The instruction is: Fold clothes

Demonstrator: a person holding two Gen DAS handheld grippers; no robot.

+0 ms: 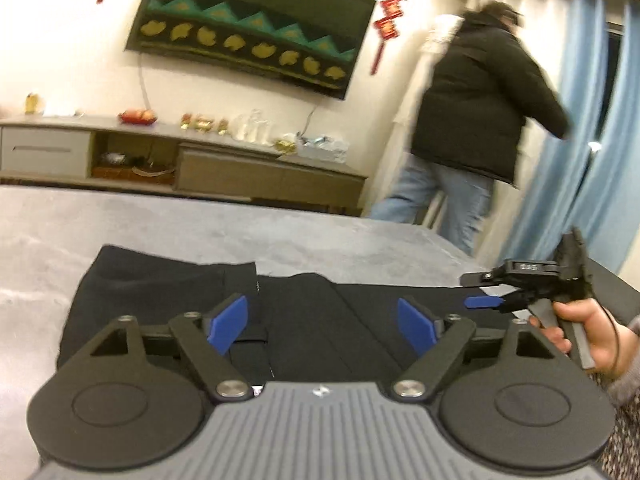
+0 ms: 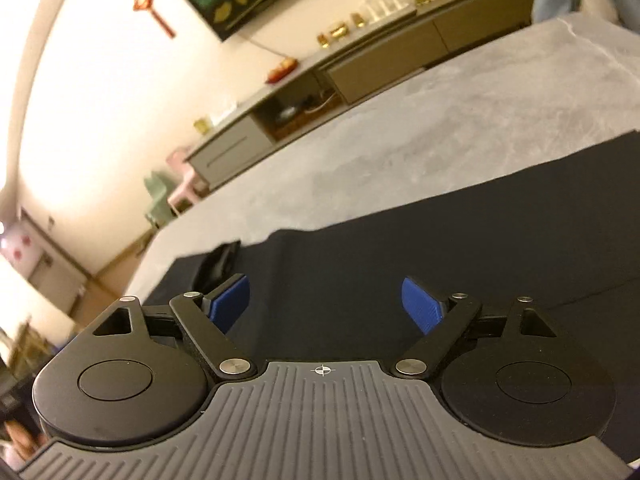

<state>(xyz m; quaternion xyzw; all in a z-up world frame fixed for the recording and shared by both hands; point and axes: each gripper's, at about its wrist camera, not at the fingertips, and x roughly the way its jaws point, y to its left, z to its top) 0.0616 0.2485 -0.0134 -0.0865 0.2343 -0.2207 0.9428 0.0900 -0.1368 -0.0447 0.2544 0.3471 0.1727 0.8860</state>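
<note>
Black trousers [image 1: 304,312] lie flat on the grey bench [image 1: 160,232], filling the lower middle of the left wrist view; in the right wrist view the same dark cloth [image 2: 420,264] runs from centre to the right edge. A folded-over flap sits at centre left of the left view, so I judge one fold is partly made.

Left gripper [image 1: 320,322]: jaws wide apart, blue pads [image 1: 228,322] over the cloth, holding nothing. Right gripper [image 2: 326,304]: also wide open and empty, hovering over the fabric; it shows again at the right edge of the left view [image 1: 484,302], held by the person's hand [image 1: 580,332].

Risks:
- Cloth is dark, low contrast and motion-blurred, so the edge is hard to pick out; a pinch could miss it or take only the top layer.
- Grabbing both layers, or uneven points on each side, would skew the fold.
- Dragging a closed gripper could bunch the cloth or undo the flap.
- Bystander [image 1: 472,120] at upper right stands well apart, little risk.
</note>
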